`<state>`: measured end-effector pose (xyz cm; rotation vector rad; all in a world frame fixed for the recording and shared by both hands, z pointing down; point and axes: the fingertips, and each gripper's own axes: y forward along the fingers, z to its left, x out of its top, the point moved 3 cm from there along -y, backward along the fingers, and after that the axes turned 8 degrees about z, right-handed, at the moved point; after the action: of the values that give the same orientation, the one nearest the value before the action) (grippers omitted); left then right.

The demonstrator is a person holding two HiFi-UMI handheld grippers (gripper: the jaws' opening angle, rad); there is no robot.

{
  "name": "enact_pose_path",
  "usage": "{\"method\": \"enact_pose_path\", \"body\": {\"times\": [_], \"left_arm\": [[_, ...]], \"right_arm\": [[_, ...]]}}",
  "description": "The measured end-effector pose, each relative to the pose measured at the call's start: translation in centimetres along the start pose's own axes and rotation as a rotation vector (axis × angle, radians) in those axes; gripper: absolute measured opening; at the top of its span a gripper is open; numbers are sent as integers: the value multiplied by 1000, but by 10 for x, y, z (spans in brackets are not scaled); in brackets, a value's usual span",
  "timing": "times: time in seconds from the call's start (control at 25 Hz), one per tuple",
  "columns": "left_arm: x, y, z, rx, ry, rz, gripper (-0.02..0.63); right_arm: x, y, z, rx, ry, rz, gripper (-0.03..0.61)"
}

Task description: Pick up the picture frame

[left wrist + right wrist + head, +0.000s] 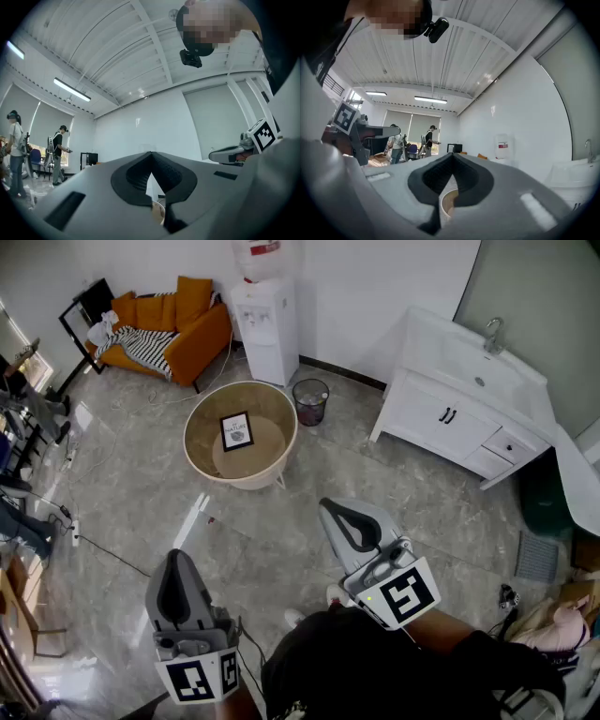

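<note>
No word can be read for certain. The picture frame, lying near the middle of the round tub, shows a line of small dark print above a round image, too small to make out. The bottle on top of the water dispenser carries a red label with illegible print. The cubes on the left gripper and right gripper bear black-and-white square markers, which are patterns rather than letters.

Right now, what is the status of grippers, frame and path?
Status: left gripper shut, empty; right gripper same. Untouched frame in tub, ahead. Tub wall around it, bin beside.
</note>
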<state>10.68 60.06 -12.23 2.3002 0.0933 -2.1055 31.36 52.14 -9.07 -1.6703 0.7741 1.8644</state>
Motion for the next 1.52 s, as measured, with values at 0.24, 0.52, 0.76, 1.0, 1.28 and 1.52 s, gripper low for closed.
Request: {"method": "enact_pose_path", "body": {"times": [0.24, 0.52, 0.76, 1.0, 1.28, 1.52], "left_arm": [[-6, 14, -22, 0, 8, 13, 12], [-19, 22, -51, 2, -5, 35, 12], [-41, 17, -69, 36, -26, 79, 12], [-39, 23, -65, 47, -28, 70, 12], [-42, 38, -31, 38, -47, 60, 12], [-38, 66, -6, -11, -12, 56, 12]], "right_arm": [[-5, -5, -20, 17, 20, -10, -6], [-19, -27, -43, 37, -3, -56, -5], [-41, -29, -51, 79, -3, -35, -4], [-41, -22, -61, 53, -15, -27, -3], [-35, 2, -59, 0, -5, -59, -3], [-29, 29, -64, -80, 10, -81, -3]]}}
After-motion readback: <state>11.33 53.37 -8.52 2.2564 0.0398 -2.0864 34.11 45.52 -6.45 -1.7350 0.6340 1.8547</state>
